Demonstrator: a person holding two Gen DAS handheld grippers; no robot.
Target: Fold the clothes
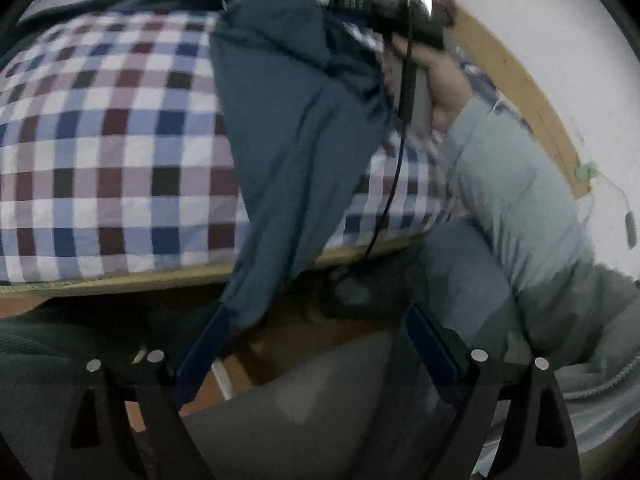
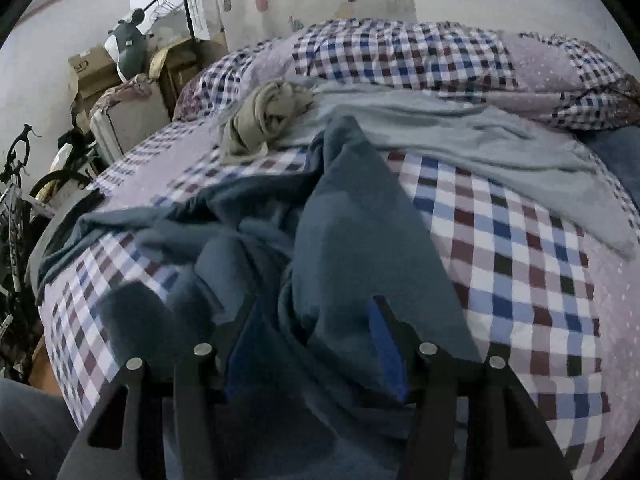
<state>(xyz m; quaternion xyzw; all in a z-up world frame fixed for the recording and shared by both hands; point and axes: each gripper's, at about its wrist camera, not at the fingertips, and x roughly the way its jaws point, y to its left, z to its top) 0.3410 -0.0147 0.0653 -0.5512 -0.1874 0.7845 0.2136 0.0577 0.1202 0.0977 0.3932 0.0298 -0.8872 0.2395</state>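
A dark teal garment [image 1: 296, 120] hangs in a long strip off the checked bed [image 1: 100, 140]. Its top end is by my right gripper [image 1: 404, 12], held in a person's hand [image 1: 440, 76]. Its bottom corner touches the tip of one finger [image 1: 222, 320] of my left gripper [image 1: 318, 312], which stands open below the bed's edge with nothing between its pads. In the right wrist view the teal garment [image 2: 340, 220] rises bunched from the bed into my right gripper [image 2: 316, 308], which is shut on it; cloth covers one pad.
A pale grey garment [image 2: 460, 136] lies spread across the bed and a beige bundle [image 2: 268, 116] sits behind it. A folded checked quilt [image 2: 400, 52] lies at the head. A bicycle [image 2: 16, 200], boxes [image 2: 92, 68] and a clothes rack stand beside the bed. A grey sleeve [image 1: 512, 184] crosses the right.
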